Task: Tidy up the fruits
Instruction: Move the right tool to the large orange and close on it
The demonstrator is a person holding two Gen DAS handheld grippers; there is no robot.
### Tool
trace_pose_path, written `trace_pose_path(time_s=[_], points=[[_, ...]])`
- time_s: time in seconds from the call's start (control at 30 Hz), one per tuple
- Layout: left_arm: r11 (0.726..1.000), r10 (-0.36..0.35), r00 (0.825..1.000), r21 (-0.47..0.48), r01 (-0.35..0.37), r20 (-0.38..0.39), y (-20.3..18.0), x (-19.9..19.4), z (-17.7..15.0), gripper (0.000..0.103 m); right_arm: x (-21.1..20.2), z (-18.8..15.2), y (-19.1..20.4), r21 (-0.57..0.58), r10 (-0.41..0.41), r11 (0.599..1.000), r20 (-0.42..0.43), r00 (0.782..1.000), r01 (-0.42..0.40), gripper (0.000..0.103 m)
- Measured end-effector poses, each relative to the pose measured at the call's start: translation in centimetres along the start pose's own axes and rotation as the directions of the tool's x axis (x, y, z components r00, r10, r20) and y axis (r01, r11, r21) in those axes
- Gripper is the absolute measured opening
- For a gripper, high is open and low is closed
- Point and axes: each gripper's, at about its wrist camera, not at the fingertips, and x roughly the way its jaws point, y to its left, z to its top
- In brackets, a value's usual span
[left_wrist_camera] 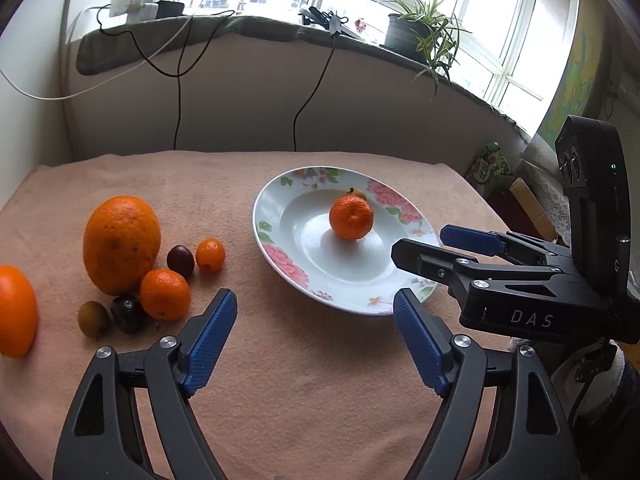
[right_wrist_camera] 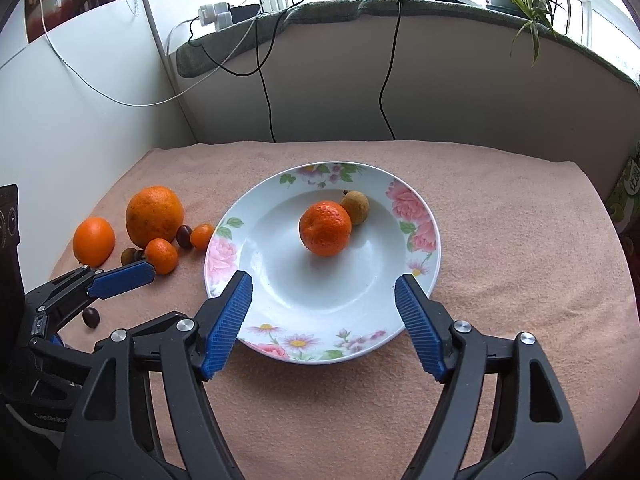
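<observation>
A flowered white plate [left_wrist_camera: 280, 200] [right_wrist_camera: 272, 236] holds a mandarin [left_wrist_camera: 351, 217] [right_wrist_camera: 325, 229] and, touching it behind, a small brown fruit [right_wrist_camera: 356, 207]. Left of the plate lie a large orange [left_wrist_camera: 122, 244] [right_wrist_camera: 154, 216], a second orange [left_wrist_camera: 14, 312], a small mandarin [left_wrist_camera: 165, 294], a kumquat [left_wrist_camera: 210, 255], dark plums [left_wrist_camera: 180, 261] and a green-brown fruit [left_wrist_camera: 93, 319]. My left gripper [left_wrist_camera: 314, 296] is open over bare cloth between pile and plate. My right gripper [right_wrist_camera: 323, 278] [left_wrist_camera: 420, 240] is open over the plate's near rim, holding nothing.
A peach cloth [right_wrist_camera: 500, 220] covers the table up to the wall. Black and white cables [right_wrist_camera: 266, 92] hang from the sill behind it, and a potted plant [left_wrist_camera: 420, 28] stands on the sill. One dark fruit [right_wrist_camera: 91, 316] lies apart near the left gripper.
</observation>
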Motion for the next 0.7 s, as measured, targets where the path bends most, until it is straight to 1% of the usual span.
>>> trace_pose_path(time_s=[0.03, 0.2, 0.53, 0.7], points=[[1.000, -0.002, 1.000, -0.006, 0.002, 0.001, 0.2, -0.1, 0.0, 0.081, -0.2, 0.0, 0.0, 0.000, 0.002, 1.000, 0.006, 1.000, -0.002, 0.090], [0.999, -0.003, 1.000, -0.052, 0.003, 0.007, 1.5, -0.7, 0.1, 0.081, -0.7, 0.3, 0.3, 0.002, 0.021, 1.000, 0.023, 1.000, -0.021, 0.090], [0.990, 0.031, 0.999, -0.140, -0.026, 0.032, 5.3, -2.5, 0.3, 0.081, -0.4, 1.5, 0.8, 0.016, 0.083, 0.996, 0.007, 0.997, -0.083, 0.091], [0.979, 0.037, 0.999, -0.203, -0.030, 0.032, 7.8, -3.2, 0.3, 0.081, -0.1, 2.3, 1.7, 0.018, 0.125, 0.992, -0.002, 0.992, -0.125, 0.097]])
